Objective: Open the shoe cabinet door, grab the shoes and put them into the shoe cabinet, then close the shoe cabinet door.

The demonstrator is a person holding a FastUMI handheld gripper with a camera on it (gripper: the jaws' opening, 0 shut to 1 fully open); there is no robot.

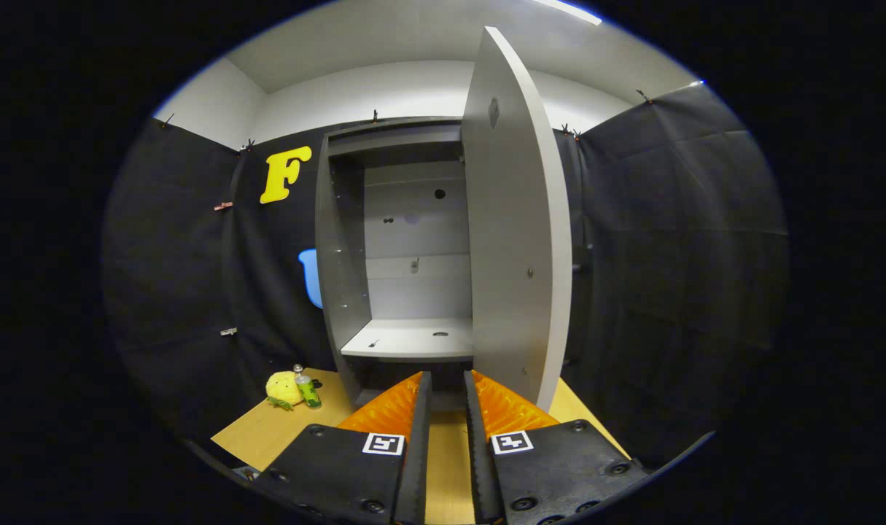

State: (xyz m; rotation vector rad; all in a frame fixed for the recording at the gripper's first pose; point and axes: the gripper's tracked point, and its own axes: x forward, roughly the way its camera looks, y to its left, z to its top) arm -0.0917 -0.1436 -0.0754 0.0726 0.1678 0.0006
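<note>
The grey shoe cabinet (344, 248) stands just beyond my fingers on a wooden board (446, 467). Its door (515, 240) is swung wide open toward me, hinged on the right, with its edge facing me. Inside, a pale shelf (413, 339) and the back panel (413, 219) show, with nothing lying on the shelf. My gripper (446, 386) points at the cabinet's lower opening, just left of the door's bottom corner. Its fingers stand a narrow gap apart with nothing between them.
A yellow plush toy (284, 389) and a small green bottle (308, 390) lie on the board to the left of the cabinet. Black cloth walls close in the left and right sides.
</note>
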